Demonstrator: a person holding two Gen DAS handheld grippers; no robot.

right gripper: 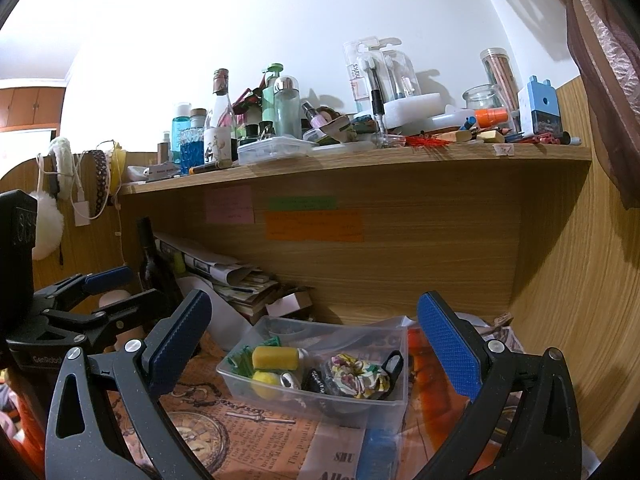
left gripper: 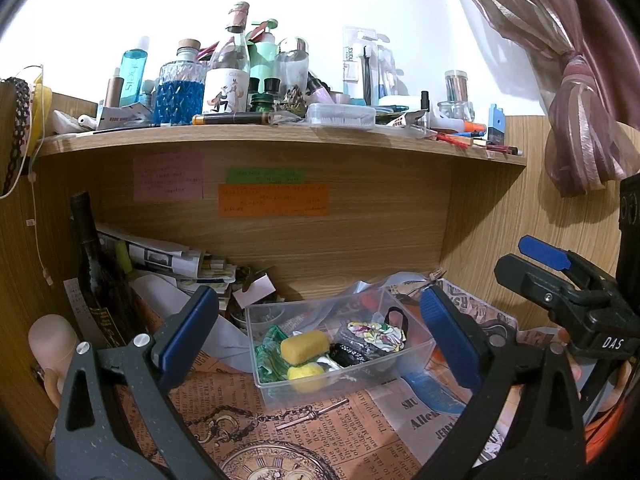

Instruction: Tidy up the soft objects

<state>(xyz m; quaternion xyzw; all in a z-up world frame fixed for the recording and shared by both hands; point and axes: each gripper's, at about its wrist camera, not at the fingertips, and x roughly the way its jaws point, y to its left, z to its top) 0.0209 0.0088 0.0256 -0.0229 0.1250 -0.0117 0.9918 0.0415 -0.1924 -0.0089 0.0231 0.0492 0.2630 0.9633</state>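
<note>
Sponges point(left gripper: 304, 344), a floral scrunchie point(left gripper: 376, 332) and other soft bits already sit in the clear plastic bin point(left gripper: 420, 350) at lower centre on the bench, both left gripper point(left gripper: 320, 336) and right gripper point(right gripper: 316, 340) spread and empty, so sorting looks nearly finished and any next move calls for finding a stray item.

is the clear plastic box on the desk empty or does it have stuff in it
Not empty. The clear plastic box holds two yellow sponges, a floral scrunchie and green fabric.

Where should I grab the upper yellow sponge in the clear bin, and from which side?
Grip the yellow sponge across its short width, coming from above: it lies on its side atop the other items in the clear bin, and the bin walls likely block a sideways approach.
</note>
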